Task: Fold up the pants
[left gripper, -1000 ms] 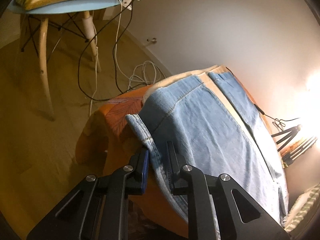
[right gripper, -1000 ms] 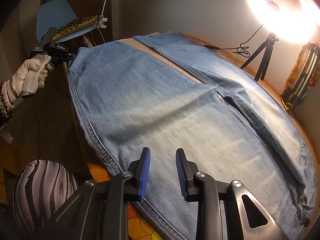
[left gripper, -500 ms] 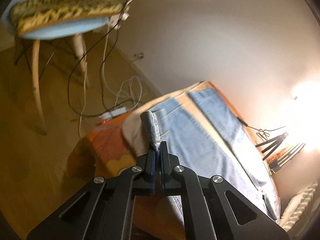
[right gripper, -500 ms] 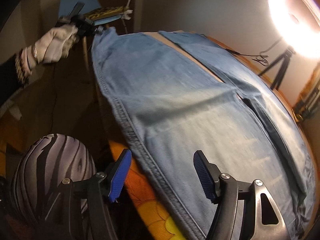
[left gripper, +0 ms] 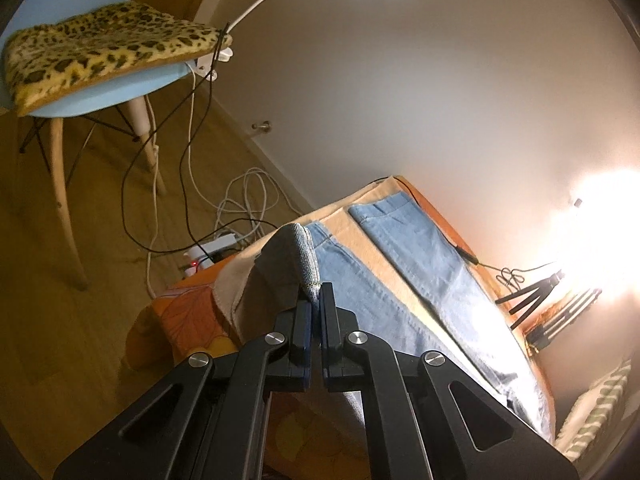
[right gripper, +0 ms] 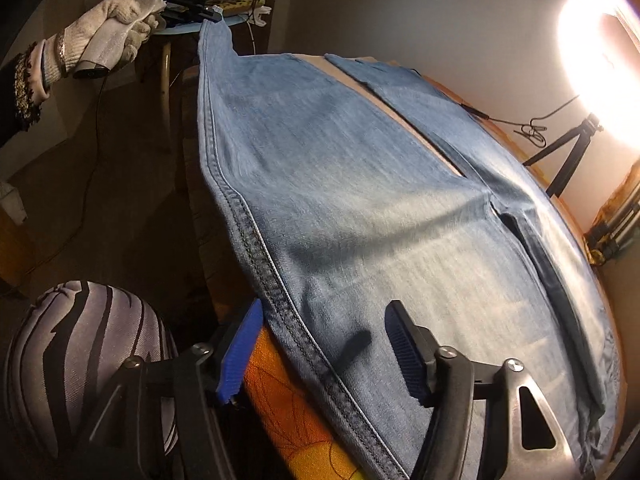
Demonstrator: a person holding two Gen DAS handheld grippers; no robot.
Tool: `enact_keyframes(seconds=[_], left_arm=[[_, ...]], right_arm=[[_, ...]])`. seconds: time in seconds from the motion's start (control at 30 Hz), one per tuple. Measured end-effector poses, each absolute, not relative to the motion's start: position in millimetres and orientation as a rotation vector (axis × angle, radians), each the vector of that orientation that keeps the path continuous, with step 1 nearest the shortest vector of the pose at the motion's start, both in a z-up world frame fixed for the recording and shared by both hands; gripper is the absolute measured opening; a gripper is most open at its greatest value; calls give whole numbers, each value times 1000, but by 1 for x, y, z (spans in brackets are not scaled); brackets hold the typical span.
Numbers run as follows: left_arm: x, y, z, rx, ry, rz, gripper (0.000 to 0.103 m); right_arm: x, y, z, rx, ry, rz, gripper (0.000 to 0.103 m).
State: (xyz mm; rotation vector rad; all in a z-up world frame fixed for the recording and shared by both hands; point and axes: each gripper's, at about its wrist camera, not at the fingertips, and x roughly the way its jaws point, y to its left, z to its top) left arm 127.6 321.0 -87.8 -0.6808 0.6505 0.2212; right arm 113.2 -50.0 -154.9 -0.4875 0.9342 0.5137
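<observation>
The jeans [right gripper: 360, 208] lie spread on a table covered with an orange cloth [right gripper: 288, 396], legs running away toward the far end and parted by a narrow strip of bare cover. The near side seam follows the table's left edge; beyond that edge the floor [left gripper: 80, 320] is open, with loose cables [left gripper: 240, 200] and a blue chair [left gripper: 120, 92] carrying a leopard-print cushion [left gripper: 100, 52] standing well apart. A knee in striped fabric [right gripper: 80, 360] sits just beside the near left corner. Along the right side, a tripod [right gripper: 568, 160] with a bright ring light [right gripper: 604, 76] stands close to the table edge, leaving little room there.

Left gripper [left gripper: 315, 312]: fingers clenched on the hem corner of the near leg. The corner is raised off the table, and the fabric folds over above the fingertips. In the right wrist view, a gloved hand [right gripper: 108, 36] holds this gripper at the far left corner, with the seam drawn taut up to it.

Right gripper [right gripper: 320, 360]: fingers spread apart, having just been narrowing. They straddle the side seam near the waist end. The blue-padded finger [right gripper: 240, 356] sits outside the seam over the orange cloth; the other finger sits over the denim. The pads do not press the fabric.
</observation>
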Motion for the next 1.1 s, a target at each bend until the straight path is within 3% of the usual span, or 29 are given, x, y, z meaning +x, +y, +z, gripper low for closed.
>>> enact_keyframes(seconds=[0.23, 0.33, 0.47, 0.53, 0.57, 0.63, 0.7, 0.8, 1.1], left_arm=[[127, 327, -82, -726, 618, 224, 2], [131, 323, -77, -709, 610, 222, 2], [134, 321, -69, -710, 591, 213, 2], [136, 319, -64, -705, 582, 205, 2], [136, 318, -62, -702, 579, 201, 2], [136, 315, -58, -686, 574, 197, 2], [136, 314, -55, -679, 569, 192, 2], [136, 313, -49, -677, 557, 185, 2], [146, 296, -20, -621, 513, 149, 2]], right_arm=[[110, -52, -154, -485, 931, 491, 54], [107, -47, -155, -523, 917, 480, 63], [100, -42, -155, -578, 895, 474, 62], [102, -45, -154, -558, 921, 479, 48], [104, -47, -154, -542, 937, 489, 31], [103, -52, -148, -508, 937, 498, 23], [101, -56, -136, -497, 909, 480, 5], [101, -63, -118, -500, 861, 441, 0], [128, -94, -56, -522, 723, 275, 0]])
